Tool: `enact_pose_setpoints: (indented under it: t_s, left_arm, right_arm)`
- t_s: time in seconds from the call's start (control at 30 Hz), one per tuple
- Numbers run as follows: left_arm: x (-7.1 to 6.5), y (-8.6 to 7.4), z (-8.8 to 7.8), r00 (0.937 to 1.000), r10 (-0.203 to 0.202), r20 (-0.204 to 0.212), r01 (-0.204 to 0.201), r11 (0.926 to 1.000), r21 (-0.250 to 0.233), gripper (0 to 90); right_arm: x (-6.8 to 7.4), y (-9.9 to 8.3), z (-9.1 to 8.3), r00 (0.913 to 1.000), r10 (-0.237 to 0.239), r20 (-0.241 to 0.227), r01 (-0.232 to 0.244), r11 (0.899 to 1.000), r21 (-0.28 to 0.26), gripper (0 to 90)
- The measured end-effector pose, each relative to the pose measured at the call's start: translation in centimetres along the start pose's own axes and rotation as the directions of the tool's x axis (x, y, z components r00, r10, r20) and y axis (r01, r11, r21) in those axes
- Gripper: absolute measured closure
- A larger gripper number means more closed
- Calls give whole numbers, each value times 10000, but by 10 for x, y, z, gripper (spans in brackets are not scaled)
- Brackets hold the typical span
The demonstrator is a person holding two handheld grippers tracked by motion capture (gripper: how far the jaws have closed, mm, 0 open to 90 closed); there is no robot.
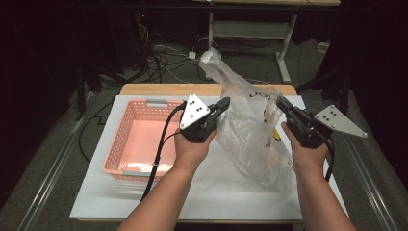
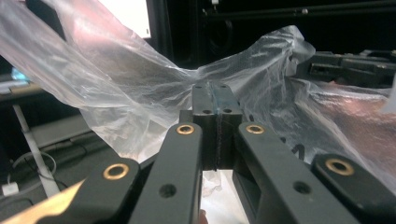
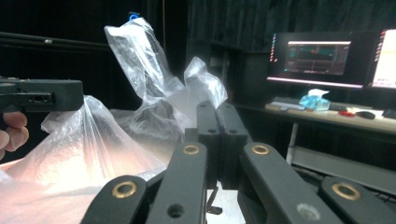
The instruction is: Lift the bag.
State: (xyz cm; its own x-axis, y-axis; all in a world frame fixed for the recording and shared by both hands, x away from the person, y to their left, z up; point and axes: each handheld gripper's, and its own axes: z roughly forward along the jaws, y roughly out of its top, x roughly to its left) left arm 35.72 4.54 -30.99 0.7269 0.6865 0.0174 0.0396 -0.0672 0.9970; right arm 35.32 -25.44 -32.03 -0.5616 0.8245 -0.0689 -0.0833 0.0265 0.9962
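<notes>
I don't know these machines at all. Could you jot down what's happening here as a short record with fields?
Work in hand: a clear plastic bag held up over the table by its two top edges
Left gripper: jaws shut on the bag's left edge
Right gripper: jaws shut on the bag's right edge
Bag contents: something with yellow on it, too blurred to name
Pink basket: left of the bag, on the white table
Who works: a person, one gripper in each hand
</notes>
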Motion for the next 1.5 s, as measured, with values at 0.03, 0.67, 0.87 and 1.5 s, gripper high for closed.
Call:
enact_pose_setpoints:
  t_s: [0.03, 0.67, 0.87, 1.5]
  left_arm:
    - [0, 4, 1, 10000, 62, -23, -62, 10000, -46, 883]
    - [9, 61, 23, 9991, 350, -230, -365, 9971, -666, 883]
    - [22, 36, 24, 9990, -80, -448, 72, 9998, -200, 882]
    - [36, 18, 0, 9945, -192, -1027, 220, 9994, 262, 801]
  right_arm:
    - [-1, 3, 1, 10000, 13, 79, -12, 10000, -61, 900]
    - [-37, 57, 5, 9909, 337, 1300, -207, 9948, -1000, 900]
    - [-33, 37, 10, 9930, 207, 1162, -162, 9991, -400, 900]
    - [-31, 4, 18, 9942, 194, 1056, -248, 9984, 501, 900]
